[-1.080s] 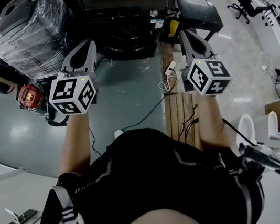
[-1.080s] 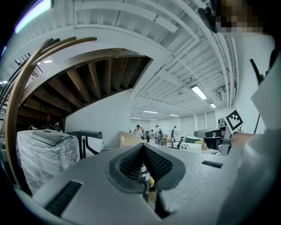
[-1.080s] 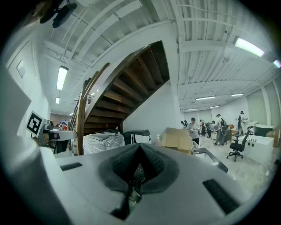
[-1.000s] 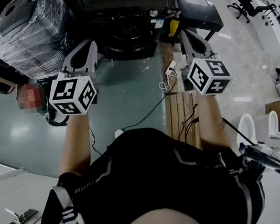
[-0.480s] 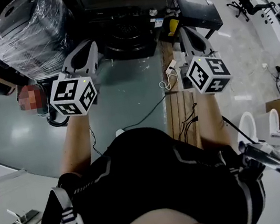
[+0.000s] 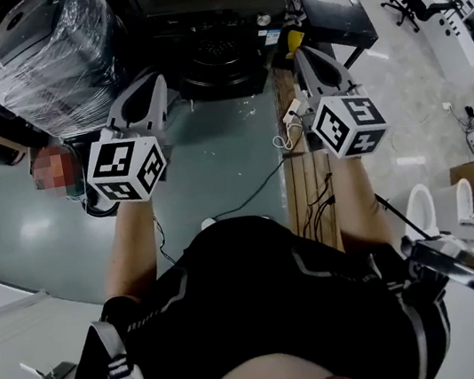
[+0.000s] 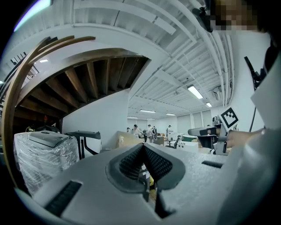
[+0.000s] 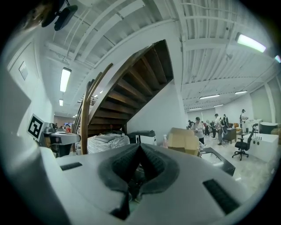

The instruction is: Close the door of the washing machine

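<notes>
In the head view the dark washing machine (image 6: pixel 204 5) stands ahead of me, and its round dark door (image 6: pixel 217 60) hangs out in front over the grey floor. The left gripper view shows it as a black-and-white box (image 7: pixel 86 143); it also appears in the right gripper view (image 8: pixel 142 133). My left gripper (image 6: pixel 147 84) is held level, short of the door's left side, shut with nothing in it (image 7: pixel 143 147). My right gripper (image 6: pixel 308 53) is level to the door's right, also shut and empty (image 8: pixel 139 147). Neither touches the machine.
A plastic-wrapped machine (image 6: pixel 47 49) stands to the left. At the right are a black table (image 6: pixel 337 5) and a cardboard box (image 8: pixel 182 140). A wooden pallet (image 6: pixel 307 190), a power strip (image 6: pixel 289 115) and cables lie on the floor under my arms. People stand far off.
Both grippers have edged a little forward toward the washing machine, the right one more. Their jaws have stayed shut.
</notes>
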